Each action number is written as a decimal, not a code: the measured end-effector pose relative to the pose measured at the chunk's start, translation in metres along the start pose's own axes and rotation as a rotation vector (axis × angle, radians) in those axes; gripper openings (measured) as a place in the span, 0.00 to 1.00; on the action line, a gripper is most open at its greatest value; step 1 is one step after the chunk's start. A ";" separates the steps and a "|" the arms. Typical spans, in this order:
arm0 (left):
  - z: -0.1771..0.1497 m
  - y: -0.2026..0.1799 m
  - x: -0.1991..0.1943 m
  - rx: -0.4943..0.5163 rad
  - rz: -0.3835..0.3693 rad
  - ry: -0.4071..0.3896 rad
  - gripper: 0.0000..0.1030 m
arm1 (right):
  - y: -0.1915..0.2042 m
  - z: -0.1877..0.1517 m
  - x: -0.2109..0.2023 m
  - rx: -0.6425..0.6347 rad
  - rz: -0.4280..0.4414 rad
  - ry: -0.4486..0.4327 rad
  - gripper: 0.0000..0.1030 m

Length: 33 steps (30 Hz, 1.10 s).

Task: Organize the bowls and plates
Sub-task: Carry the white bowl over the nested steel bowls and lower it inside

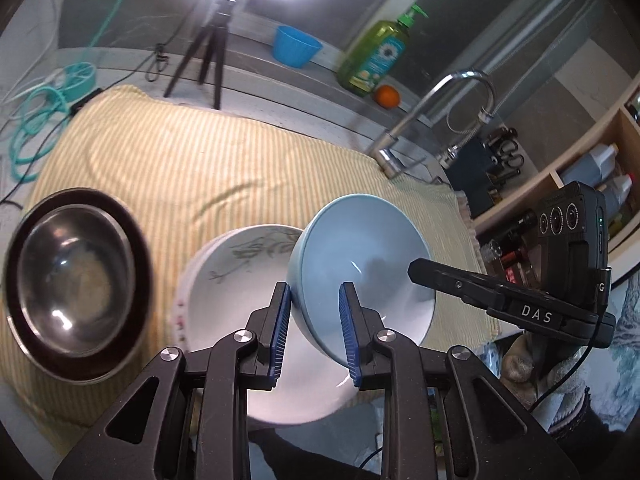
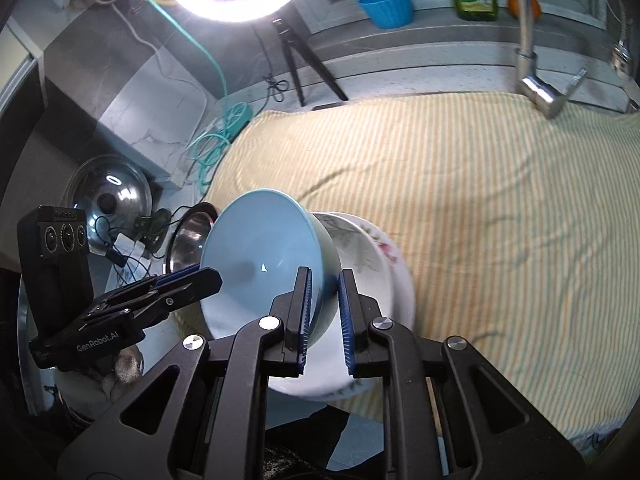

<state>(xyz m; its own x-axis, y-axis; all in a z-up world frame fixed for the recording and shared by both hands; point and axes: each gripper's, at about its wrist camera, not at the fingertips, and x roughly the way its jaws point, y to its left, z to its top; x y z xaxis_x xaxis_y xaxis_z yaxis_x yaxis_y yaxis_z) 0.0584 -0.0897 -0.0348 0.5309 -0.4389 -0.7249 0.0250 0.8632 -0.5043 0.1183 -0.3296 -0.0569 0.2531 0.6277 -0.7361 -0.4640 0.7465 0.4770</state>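
Observation:
A light blue bowl is held tilted over a white bowl with a grey leaf pattern on the yellow striped cloth. My left gripper is shut on the blue bowl's rim on one side. My right gripper is shut on the rim on the opposite side. Each gripper shows in the other's view, the right one and the left one. A steel bowl sits in a dark plate at the left.
A faucet stands at the cloth's far right edge. A tripod, blue cup, green soap bottle and orange line the back ledge. A steel lid lies left.

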 end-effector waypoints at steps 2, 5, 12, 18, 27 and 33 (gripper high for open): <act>0.000 0.012 -0.009 -0.025 0.012 -0.018 0.22 | 0.014 0.004 0.007 -0.026 0.011 0.005 0.13; 0.000 0.028 -0.022 -0.054 0.031 -0.044 0.22 | 0.035 0.011 0.020 -0.062 0.024 0.016 0.14; -0.003 0.068 -0.051 -0.131 0.070 -0.099 0.22 | 0.079 0.021 0.052 -0.128 0.058 0.043 0.14; -0.007 0.099 -0.069 -0.189 0.108 -0.125 0.22 | 0.112 0.028 0.080 -0.181 0.083 0.071 0.14; -0.009 0.133 -0.079 -0.241 0.157 -0.138 0.22 | 0.143 0.033 0.122 -0.229 0.081 0.124 0.13; -0.010 0.145 -0.075 -0.255 0.168 -0.122 0.22 | 0.146 0.031 0.139 -0.238 0.064 0.156 0.14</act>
<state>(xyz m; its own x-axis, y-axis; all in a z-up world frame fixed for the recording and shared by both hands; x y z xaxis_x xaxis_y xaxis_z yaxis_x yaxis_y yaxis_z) 0.0133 0.0656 -0.0583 0.6074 -0.2493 -0.7543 -0.2767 0.8237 -0.4950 0.1125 -0.1267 -0.0748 0.0916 0.6162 -0.7823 -0.6655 0.6222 0.4122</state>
